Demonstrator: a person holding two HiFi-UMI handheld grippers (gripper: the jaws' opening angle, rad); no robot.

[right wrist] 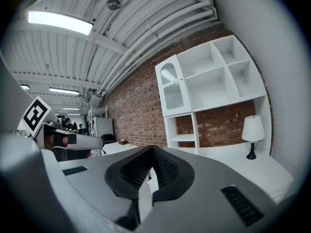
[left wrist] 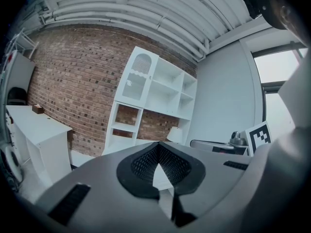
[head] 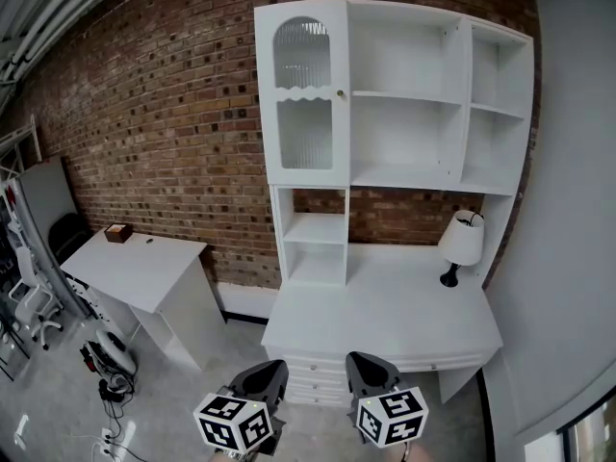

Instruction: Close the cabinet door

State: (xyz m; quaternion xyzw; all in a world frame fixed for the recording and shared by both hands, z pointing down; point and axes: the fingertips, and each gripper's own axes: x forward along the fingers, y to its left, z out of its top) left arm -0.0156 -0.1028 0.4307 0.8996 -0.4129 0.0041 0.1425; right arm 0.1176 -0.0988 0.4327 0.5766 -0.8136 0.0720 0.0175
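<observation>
The white hutch has one glass-panelled cabinet door (head: 306, 94) at its upper left, lying flush with the frame, its small knob at the right edge. The same door shows in the left gripper view (left wrist: 136, 79) and the right gripper view (right wrist: 171, 89). Both grippers are low at the near edge of the desk, well away from the door. My left gripper (head: 272, 367) is shut with nothing between its pads (left wrist: 146, 161). My right gripper (head: 366, 362) is likewise shut and holds nothing (right wrist: 152, 149).
A white desk (head: 385, 306) with drawers (head: 313, 378) stands under the hutch, with a lamp (head: 462, 243) at its right. A white side table (head: 144, 263) bearing a brown box (head: 118, 232) is on the left. Cables (head: 111, 388) lie on the floor.
</observation>
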